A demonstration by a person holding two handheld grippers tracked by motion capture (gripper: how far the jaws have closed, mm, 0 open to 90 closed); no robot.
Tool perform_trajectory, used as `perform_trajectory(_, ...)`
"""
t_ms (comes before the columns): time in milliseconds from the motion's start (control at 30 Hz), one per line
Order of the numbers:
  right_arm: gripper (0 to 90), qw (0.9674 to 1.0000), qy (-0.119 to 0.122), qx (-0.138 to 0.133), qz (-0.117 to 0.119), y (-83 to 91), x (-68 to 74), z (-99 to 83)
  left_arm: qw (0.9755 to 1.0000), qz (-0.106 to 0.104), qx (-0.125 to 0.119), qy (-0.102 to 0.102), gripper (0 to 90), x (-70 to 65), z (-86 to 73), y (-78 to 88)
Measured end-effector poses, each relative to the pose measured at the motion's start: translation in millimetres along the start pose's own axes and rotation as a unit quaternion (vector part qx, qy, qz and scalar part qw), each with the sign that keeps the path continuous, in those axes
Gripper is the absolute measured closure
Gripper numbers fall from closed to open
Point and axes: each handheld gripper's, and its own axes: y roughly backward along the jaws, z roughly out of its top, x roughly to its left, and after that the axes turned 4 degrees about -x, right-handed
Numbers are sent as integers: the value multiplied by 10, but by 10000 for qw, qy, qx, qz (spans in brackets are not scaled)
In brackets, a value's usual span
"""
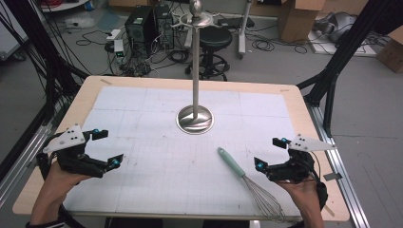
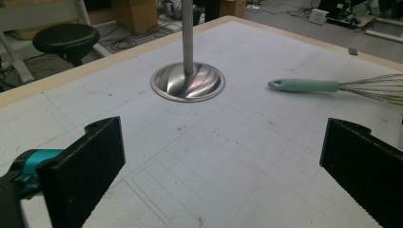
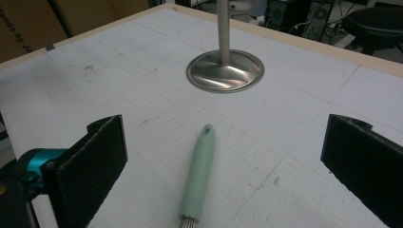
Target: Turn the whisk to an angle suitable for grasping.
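The whisk [image 1: 247, 178] lies flat at about five o'clock from the hook stand [image 1: 195, 118], mint handle toward it. The right gripper [image 1: 270, 153], jaws released and empty, should close squarely across the handle. The left gripper [image 1: 107, 147] hangs spread, holding nothing.

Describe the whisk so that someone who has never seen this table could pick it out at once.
Start at the tall metal stand mid-table, then look toward the near right corner. The whisk lies flat there beside the right tool, marked by its mint-green handle and wire loops.
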Motion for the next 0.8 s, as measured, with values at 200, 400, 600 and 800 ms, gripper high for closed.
perform_trajectory(200, 3, 10000, -3, 28, -16, 2, 1, 2, 10000, 31, -8, -4, 17, 14, -10, 30)
perform_trajectory(400, 3, 10000, 28, 55, -18, -4, 15, 11, 10000, 16, 11, -24, 17, 2, -11, 10)
perform_trajectory(600, 3, 9999, 22, 152, -22, -10, 36, 26, 10000, 3, -4, -34, 17, 7, -9, 24)
perform_trajectory(800, 3, 9992, 62, 396, 5, -46, 82, 67, 10000, -15, 38, -49, 17, 10, -15, 10)
